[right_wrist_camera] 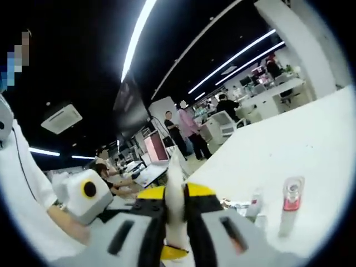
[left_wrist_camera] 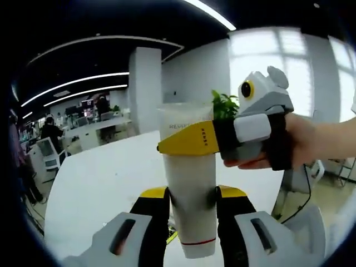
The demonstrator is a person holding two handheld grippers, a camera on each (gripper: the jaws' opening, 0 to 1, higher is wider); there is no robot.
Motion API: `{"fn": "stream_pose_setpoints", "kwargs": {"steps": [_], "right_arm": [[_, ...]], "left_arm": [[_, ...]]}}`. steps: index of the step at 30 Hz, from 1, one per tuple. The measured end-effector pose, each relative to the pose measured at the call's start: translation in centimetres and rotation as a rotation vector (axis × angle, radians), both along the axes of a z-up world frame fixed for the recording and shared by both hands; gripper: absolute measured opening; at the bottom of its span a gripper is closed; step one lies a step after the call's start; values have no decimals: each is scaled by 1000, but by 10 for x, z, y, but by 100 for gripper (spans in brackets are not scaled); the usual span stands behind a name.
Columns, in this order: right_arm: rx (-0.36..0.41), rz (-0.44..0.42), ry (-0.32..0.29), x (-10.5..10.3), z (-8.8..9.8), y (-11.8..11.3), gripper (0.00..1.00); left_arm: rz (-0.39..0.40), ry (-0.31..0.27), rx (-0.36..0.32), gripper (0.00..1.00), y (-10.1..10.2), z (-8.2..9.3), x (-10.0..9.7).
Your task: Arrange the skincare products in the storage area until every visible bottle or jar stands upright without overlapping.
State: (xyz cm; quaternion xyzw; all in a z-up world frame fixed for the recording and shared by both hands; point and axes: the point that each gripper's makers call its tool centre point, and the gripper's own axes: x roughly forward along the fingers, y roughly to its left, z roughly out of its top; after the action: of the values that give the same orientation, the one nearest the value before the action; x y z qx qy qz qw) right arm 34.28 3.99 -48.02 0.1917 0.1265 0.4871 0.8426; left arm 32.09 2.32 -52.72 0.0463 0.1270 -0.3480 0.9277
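Note:
A frosted white tube (left_wrist_camera: 192,183) with a red line near its lower end stands upright between my left gripper's (left_wrist_camera: 192,203) black, yellow-tipped jaws, which are shut on its lower half. My right gripper (left_wrist_camera: 167,146), held by a hand, comes in from the right and clamps the tube's upper half, one yellow-tipped jaw lying across its front. In the right gripper view the tube (right_wrist_camera: 175,167) shows edge-on as a thin white strip, pinched by my right gripper (right_wrist_camera: 175,194). A clear bottle with pink contents (right_wrist_camera: 292,200) and a smaller bottle (right_wrist_camera: 255,204) stand upright on the white table (right_wrist_camera: 311,144).
The white table (left_wrist_camera: 105,178) stretches under and behind the tube. A green plant (left_wrist_camera: 225,104) shows behind the right gripper. Desks, chairs and several people stand in the office beyond the table's far edge. A person's white sleeve (right_wrist_camera: 25,183) is at the left.

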Motion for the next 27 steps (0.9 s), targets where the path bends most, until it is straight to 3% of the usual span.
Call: {"fn": "stream_pose_setpoints", "kwargs": {"steps": [14,27], "right_arm": [[-77,173,-107,-36,6,9,11],[-119,352,-150,-66,10,12,11]], "left_arm": [[-150,120,-119,28,-9,-3,-26],[-321,193,-177,24,-13,2,-56]]}}
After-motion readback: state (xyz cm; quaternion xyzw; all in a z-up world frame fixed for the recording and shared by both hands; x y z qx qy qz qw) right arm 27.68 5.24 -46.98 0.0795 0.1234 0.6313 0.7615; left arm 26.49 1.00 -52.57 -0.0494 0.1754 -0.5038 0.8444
